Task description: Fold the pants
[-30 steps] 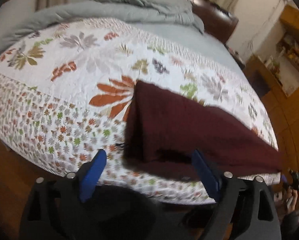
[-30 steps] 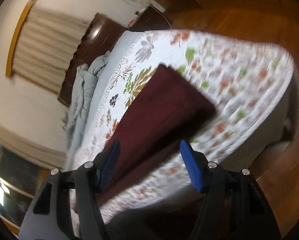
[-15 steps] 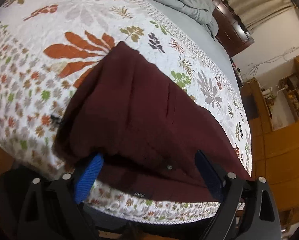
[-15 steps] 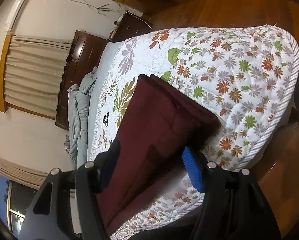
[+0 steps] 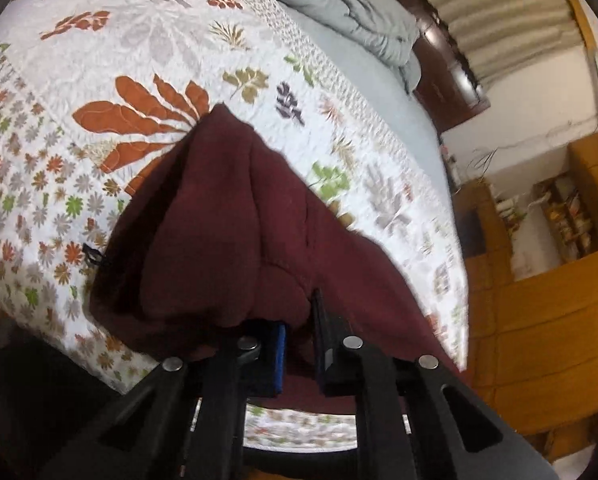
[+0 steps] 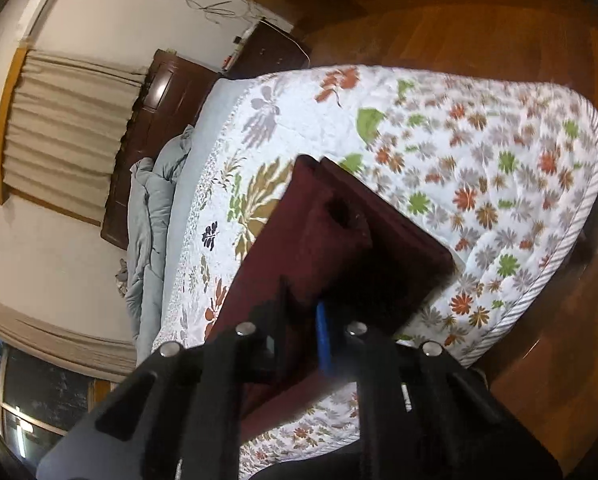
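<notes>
Dark maroon pants (image 5: pixel 235 240) lie along the near edge of a bed with a floral quilt (image 5: pixel 147 64). My left gripper (image 5: pixel 299 320) is shut on the near edge of the pants at one end, and the cloth bunches up over its fingers. The same pants (image 6: pixel 331 240) show in the right wrist view, folded lengthwise. My right gripper (image 6: pixel 303 320) is shut on their near edge at the other end, and the cloth lifts into a ridge there.
A grey duvet (image 5: pixel 351 8) is heaped at the head of the bed by a dark wooden headboard (image 6: pixel 155 120). Wooden floor (image 6: pixel 479 36) surrounds the bed. Wooden shelves (image 5: pixel 559 216) stand to the right. The quilt corner (image 6: pixel 579 200) hangs off the mattress edge.
Both grippers were open and apart from the pants a second ago. They moved in over the near edge, and both have closed on the cloth and pulled it up.
</notes>
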{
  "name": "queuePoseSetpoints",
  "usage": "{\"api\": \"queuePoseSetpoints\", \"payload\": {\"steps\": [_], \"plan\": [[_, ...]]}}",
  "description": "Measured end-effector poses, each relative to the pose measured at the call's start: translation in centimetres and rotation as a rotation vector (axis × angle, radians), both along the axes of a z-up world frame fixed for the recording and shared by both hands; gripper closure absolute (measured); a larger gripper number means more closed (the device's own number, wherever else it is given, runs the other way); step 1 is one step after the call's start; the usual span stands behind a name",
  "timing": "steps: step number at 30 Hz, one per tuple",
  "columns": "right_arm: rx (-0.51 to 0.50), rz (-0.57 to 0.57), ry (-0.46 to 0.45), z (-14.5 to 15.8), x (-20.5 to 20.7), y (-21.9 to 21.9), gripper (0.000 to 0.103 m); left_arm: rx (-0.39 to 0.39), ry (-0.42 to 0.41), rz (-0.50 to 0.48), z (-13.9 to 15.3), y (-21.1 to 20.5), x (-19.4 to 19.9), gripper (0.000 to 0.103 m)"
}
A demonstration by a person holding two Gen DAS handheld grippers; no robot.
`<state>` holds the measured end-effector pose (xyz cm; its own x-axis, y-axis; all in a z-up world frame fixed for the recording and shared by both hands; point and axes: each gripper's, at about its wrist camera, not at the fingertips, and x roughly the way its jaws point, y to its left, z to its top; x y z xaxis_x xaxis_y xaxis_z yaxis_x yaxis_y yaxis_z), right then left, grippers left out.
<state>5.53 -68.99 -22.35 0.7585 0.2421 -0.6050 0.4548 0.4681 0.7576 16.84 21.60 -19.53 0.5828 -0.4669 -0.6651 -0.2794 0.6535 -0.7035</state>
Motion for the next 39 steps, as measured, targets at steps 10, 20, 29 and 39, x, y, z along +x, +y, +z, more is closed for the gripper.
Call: {"api": "queuePoseSetpoints", "payload": {"steps": [10,20,29,39], "plan": [[-0.007,-0.019,0.066,-3.2,-1.1,-0.7,0.092,0.011,0.112,0.008,-4.1,1.4,-2.1,0.093],[-0.039,0.083,0.062,0.2,-3.7,6.7,0.067,0.299,0.079,-0.064,-0.2,-2.9,-5.7,0.014],[0.178,0.206,0.072,-3.2,1.0,16.6,0.066,0.003,-0.074,-0.142,0.8,-9.7,-4.2,0.012],[0.186,0.175,0.125,-4.4,2.0,17.1,0.062,-0.072,0.077,-0.122,-3.4,-11.6,-2.8,0.012]]}}
